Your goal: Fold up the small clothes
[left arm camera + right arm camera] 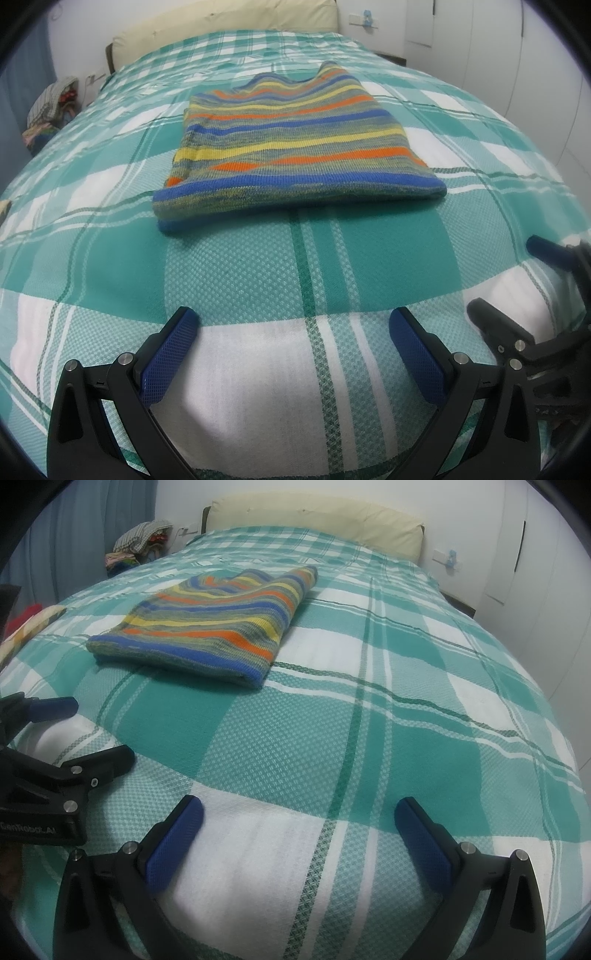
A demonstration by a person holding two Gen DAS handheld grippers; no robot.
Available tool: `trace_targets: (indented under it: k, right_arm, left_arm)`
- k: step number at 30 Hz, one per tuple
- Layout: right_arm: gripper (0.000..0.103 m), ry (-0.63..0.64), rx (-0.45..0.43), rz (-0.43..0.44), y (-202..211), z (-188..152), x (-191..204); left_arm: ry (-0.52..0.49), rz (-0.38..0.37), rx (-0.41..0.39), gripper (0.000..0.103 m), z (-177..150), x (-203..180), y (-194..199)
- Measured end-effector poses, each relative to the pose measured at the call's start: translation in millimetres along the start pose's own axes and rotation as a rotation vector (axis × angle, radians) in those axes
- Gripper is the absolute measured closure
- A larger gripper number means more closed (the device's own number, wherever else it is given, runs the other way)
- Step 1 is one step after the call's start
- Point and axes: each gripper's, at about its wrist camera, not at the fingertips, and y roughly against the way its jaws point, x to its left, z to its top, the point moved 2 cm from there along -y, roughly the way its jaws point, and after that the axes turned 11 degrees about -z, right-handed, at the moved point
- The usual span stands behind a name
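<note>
In the upper middle, the striped sweater (291, 147) lies folded; left gripper (295, 332) and right gripper (299, 816) wait below, wide and empty, probably finished.

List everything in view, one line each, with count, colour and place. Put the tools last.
Striped knit garment: one, blue, orange, yellow and grey-green stripes, folded flat mid-bed.
Bed cover: one, teal and white plaid, spread over the bed.
Headboard cushion: one, cream, far end of the bed.
Clothes pile: one, mixed colours, beside the bed's far left corner.
Curtain: one, blue-grey, left wall.
Wardrobe doors: white, right side.
Left tool: black with blue pads, open, empty, over the near edge.
Right tool: same, open, empty.
</note>
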Motion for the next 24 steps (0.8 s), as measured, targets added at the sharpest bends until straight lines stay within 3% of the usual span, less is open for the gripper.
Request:
trace_targets:
  k: [19,24]
  right_arm:
    - [0.001,-0.005,-0.006,0.005,2,-1,1]
    - [0.001,-0.039,-0.002,0.073,9,-1,-13]
  left_arm:
    - [-0.003,-0.001,-0.002,0.0,-2,1,0]
    - [0.039,-0.108,0.045,0.004,6,17,32]
